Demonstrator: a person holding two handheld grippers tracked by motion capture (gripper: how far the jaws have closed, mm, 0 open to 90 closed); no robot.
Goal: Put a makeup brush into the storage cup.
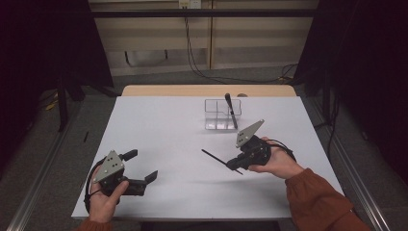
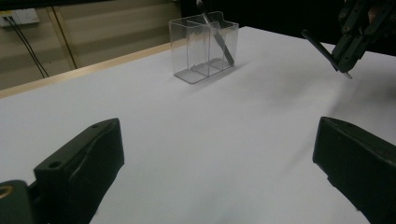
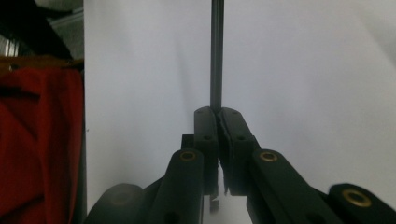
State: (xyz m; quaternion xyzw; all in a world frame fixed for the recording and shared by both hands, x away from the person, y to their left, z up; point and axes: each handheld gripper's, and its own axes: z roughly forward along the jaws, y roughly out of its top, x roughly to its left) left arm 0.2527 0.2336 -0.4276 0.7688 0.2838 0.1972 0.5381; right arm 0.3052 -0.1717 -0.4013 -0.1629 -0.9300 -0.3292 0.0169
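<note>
High view: right gripper (image 1: 234, 164) clamped on thin black pen (image 1: 215, 158); left gripper (image 1: 142, 167) wide open, empty.
Risked pivoting in narrow pinch, missing clear organizer (image 1: 219, 115) holding 1 pen.

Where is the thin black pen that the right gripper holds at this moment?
In the high view, the black pen is clamped in the right gripper, right of the table's centre, in front of the clear organizer.

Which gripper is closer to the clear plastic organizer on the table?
The right. The right gripper, holding a black pen, is just in front of the clear organizer. The left gripper is open, far off at the table's near left.
</note>
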